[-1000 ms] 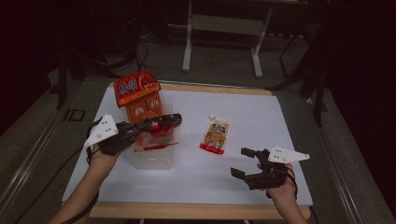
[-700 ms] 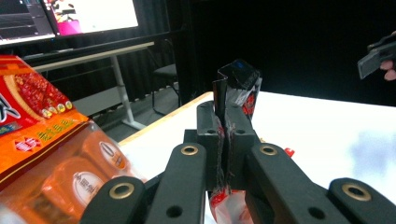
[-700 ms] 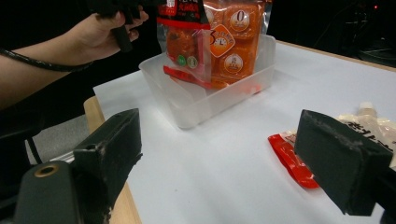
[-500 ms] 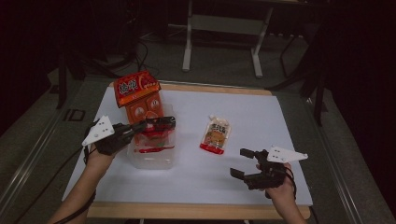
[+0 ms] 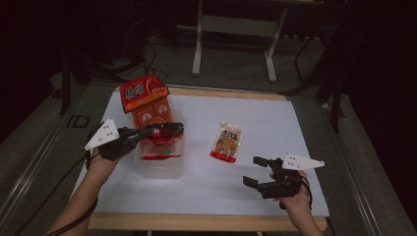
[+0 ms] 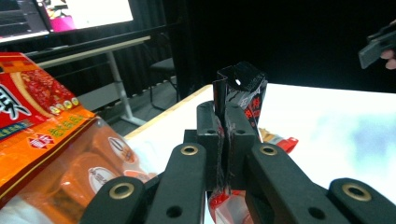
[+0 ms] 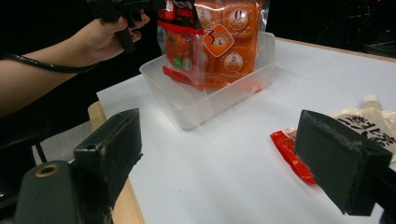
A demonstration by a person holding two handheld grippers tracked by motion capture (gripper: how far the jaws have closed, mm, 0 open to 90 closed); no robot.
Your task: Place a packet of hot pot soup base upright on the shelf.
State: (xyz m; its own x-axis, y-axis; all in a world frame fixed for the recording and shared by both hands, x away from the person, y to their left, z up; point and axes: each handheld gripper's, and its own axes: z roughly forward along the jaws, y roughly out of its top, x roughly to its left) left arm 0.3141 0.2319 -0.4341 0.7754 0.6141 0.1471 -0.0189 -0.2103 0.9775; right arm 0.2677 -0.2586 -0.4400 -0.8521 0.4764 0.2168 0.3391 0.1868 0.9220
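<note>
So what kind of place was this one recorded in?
Probably a lab or recording studio: a white-covered table in a dark room, bare desk frames behind it, and a lit monitor in the left gripper view.

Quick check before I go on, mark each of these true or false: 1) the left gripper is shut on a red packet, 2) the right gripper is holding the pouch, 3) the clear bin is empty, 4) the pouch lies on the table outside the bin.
1) The left gripper is shut on a red packet: true; it is held over the clear bin.
2) The right gripper holds the pouch: false. Its fingers are open and hold nothing.
3) The clear bin is empty: false. An orange multipack stands in it.
4) The pouch lies on the table outside the bin: true.
</note>
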